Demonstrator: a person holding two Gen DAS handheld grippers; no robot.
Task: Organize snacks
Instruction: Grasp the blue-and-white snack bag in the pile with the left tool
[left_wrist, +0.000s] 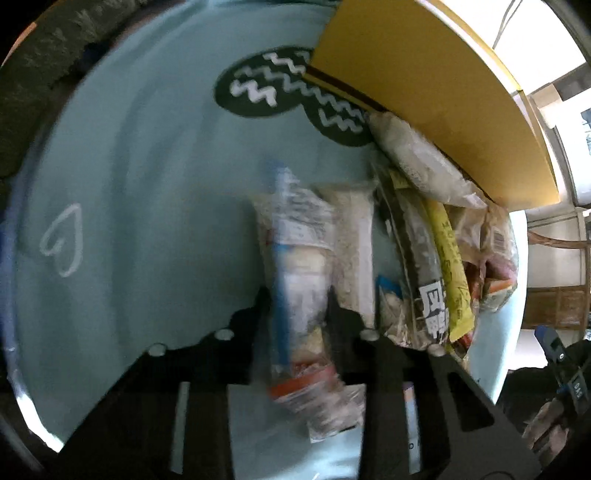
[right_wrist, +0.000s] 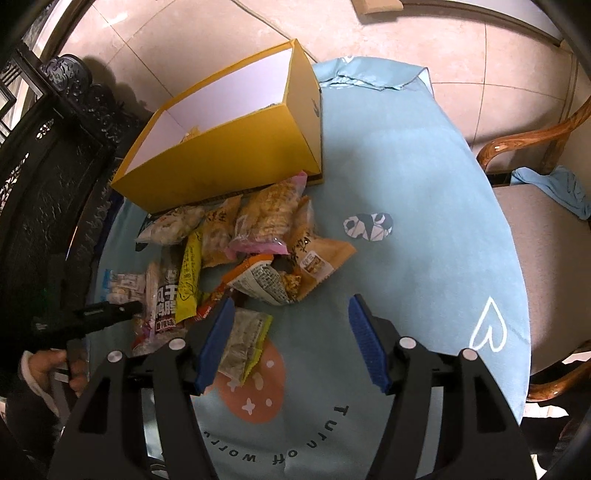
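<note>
A pile of snack packets (right_wrist: 258, 229) lies on the light blue tablecloth (right_wrist: 406, 221) in front of an open yellow box (right_wrist: 221, 155). In the left wrist view my left gripper (left_wrist: 298, 306) is shut on a clear packet with a blue stripe (left_wrist: 295, 258), at the left edge of the pile beside a pale oat bar (left_wrist: 354, 251). The yellow box (left_wrist: 424, 92) rises behind. My right gripper (right_wrist: 291, 332) is open above the cloth, its blue pads (right_wrist: 365, 343) apart, with a green-edged packet (right_wrist: 243, 343) lying beside its left finger. The left gripper (right_wrist: 107, 312) shows at the pile's left side.
A wooden chair (right_wrist: 535, 229) with a blue cloth (right_wrist: 565, 188) on its seat stands to the right of the table. Dark carved furniture (right_wrist: 44, 166) stands at the left. A person's hand (right_wrist: 48, 365) holds the left gripper. Bare cloth lies right of the pile.
</note>
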